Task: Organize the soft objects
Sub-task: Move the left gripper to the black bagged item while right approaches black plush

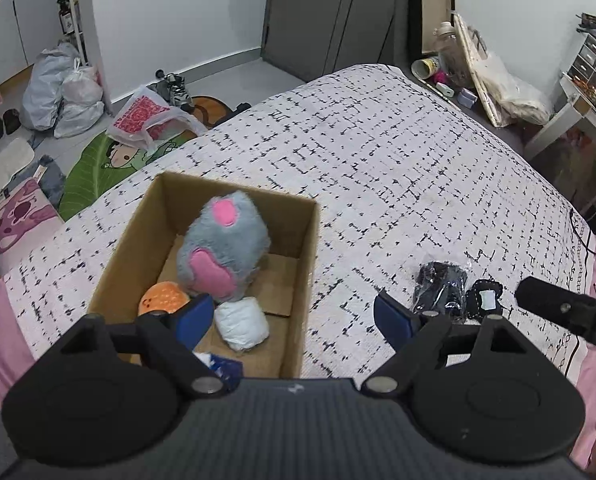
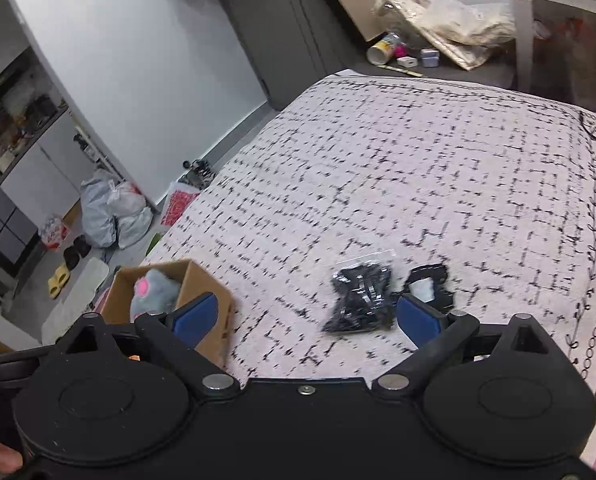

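Note:
A cardboard box (image 1: 304,264) sits on the bed. It holds a grey and pink plush toy (image 1: 223,248), an orange soft toy (image 1: 163,298) and a white rolled bundle (image 1: 241,322). My left gripper (image 1: 293,314) is open and empty, above the box's near right corner. A black item in a clear bag (image 1: 440,290) and a small black piece with a white patch (image 1: 486,300) lie on the bed to the right. In the right wrist view my right gripper (image 2: 308,318) is open and empty, just short of the bagged black item (image 2: 360,300). The box (image 2: 201,280) is at its left.
The bed has a white cover with black dashes (image 1: 378,152) and a pink sheet edge (image 1: 1,320). Bags (image 1: 65,88), shoes and mats lie on the floor at left. Clutter and a desk (image 1: 578,92) stand beyond the bed's far right.

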The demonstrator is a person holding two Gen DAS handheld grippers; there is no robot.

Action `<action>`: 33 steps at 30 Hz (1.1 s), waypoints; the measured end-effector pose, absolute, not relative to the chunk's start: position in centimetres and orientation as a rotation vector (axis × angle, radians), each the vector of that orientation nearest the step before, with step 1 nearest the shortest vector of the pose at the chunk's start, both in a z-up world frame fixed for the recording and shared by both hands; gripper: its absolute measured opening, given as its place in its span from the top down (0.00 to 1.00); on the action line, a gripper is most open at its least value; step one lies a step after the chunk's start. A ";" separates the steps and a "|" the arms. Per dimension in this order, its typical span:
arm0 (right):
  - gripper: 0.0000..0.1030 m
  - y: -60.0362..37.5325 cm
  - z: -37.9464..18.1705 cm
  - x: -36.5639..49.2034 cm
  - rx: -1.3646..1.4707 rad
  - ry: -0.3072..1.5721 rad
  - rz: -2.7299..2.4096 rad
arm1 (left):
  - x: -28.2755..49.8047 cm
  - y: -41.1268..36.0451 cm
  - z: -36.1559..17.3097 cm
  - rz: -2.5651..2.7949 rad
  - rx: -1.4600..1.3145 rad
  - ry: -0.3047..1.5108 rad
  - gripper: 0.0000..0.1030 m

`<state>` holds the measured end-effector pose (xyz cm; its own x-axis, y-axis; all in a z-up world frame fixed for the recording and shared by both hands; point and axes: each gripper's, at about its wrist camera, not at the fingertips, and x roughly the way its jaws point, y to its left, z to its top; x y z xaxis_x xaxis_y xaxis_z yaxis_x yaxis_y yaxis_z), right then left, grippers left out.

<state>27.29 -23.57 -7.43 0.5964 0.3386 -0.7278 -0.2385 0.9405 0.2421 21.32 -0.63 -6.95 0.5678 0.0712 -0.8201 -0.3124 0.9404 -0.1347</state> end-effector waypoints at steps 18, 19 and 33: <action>0.06 -31.0 -7.5 29.9 0.245 0.844 0.235 | 25.6 -6.0 -7.5 0.114 -0.280 0.946 0.17; 0.06 -31.3 -7.6 30.1 0.256 0.844 0.227 | 25.8 -6.3 -7.6 0.108 -0.277 0.947 0.17; 0.08 -33.6 -9.9 32.6 0.338 0.881 0.174 | 29.7 -10.2 -12.2 0.049 -0.309 1.008 0.17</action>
